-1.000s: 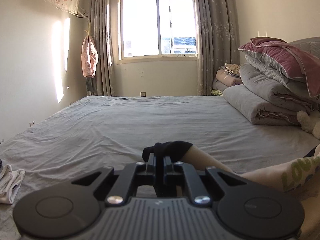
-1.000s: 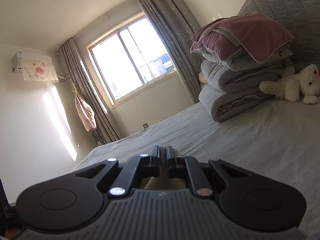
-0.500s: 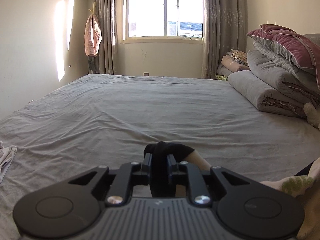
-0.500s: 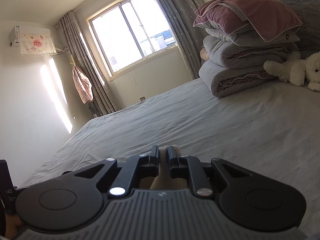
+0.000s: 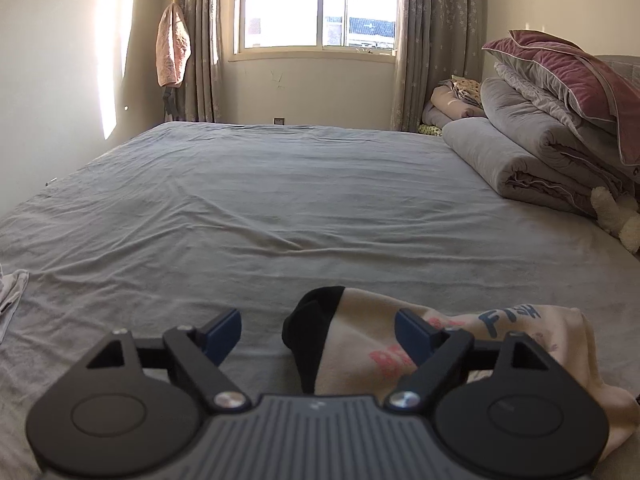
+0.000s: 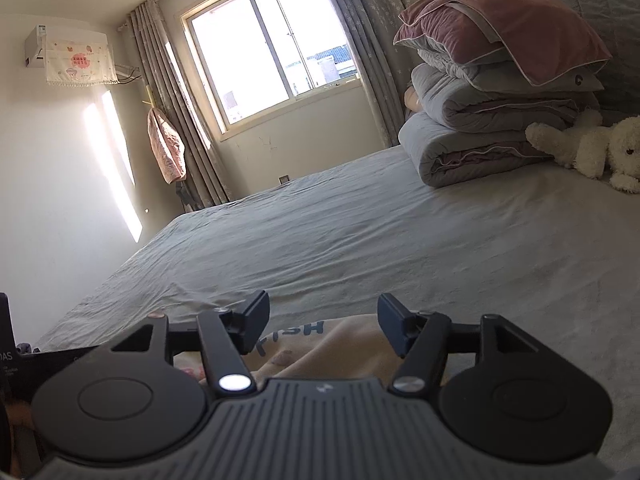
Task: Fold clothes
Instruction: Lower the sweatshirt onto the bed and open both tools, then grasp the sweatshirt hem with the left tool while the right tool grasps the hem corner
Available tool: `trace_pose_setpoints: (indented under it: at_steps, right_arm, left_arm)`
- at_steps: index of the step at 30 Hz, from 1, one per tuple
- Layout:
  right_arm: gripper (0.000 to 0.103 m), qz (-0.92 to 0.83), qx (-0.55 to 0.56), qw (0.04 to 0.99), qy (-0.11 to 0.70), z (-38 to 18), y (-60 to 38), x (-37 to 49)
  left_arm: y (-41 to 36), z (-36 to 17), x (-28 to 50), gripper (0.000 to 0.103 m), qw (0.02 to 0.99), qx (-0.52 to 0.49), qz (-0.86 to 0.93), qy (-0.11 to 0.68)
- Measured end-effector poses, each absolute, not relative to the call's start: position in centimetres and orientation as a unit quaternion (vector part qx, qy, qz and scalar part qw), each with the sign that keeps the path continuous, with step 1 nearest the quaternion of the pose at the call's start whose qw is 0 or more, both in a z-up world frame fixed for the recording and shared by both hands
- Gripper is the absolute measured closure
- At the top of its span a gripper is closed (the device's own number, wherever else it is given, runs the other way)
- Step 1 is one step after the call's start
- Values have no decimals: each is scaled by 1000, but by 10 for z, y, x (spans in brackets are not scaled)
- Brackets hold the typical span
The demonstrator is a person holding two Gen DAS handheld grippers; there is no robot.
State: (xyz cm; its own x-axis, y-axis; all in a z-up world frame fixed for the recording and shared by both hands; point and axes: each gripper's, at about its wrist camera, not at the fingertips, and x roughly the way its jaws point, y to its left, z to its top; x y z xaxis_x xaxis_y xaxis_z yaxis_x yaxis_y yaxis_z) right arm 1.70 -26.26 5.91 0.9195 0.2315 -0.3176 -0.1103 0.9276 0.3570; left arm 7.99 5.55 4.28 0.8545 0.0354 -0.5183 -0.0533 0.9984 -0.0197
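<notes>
- Left claw point(image 5: 318, 330): jaws spread wide, gripping nothing. The cream shirt point(image 5: 448, 344) lies on the bed point(image 5: 280, 200) between and under its fingers; its black collar point(image 5: 310, 322) sits in the gap.
- Right claw point(image 6: 323, 320): jaws also wide apart, empty. The same shirt point(image 6: 320, 344) lies flat below it, "FISH" print visible upside down.
- Shirt sits at the near edge of the grey bed, crumpled, with red and blue lettering on top.
- Folded quilts point(image 5: 532, 148) with a maroon pillow point(image 5: 568, 76) are stacked at the far right, well apart from the shirt.
- Plush toy point(image 6: 588, 148) lies just beside the quilts.
- White cloth point(image 5: 10, 292) at the bed's left edge.
</notes>
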Motion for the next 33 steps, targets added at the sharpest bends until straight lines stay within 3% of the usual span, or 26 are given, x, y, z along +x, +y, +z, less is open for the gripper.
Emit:
trace_pose_setpoints:
  at_steps: [5, 11, 18, 24, 33]
  right_arm:
    - [27, 76, 176, 962, 195, 55, -278, 13]
    - [20, 53, 185, 956, 222, 49, -291, 11]
    - [10, 26, 169, 936, 307, 32, -296, 20]
    - [10, 24, 196, 908, 368, 15, -302, 28]
    - [7, 13, 183, 902, 391, 8, -307, 27]
  left_arm:
    - [53, 36, 68, 8, 952, -32, 3, 306]
    - [59, 23, 53, 8, 927, -82, -24, 366]
    - [58, 16, 32, 3, 901, -131, -46, 410]
    - [53, 6, 15, 1, 881, -150, -48, 446]
    - [56, -16, -4, 1, 869, -186, -85, 451]
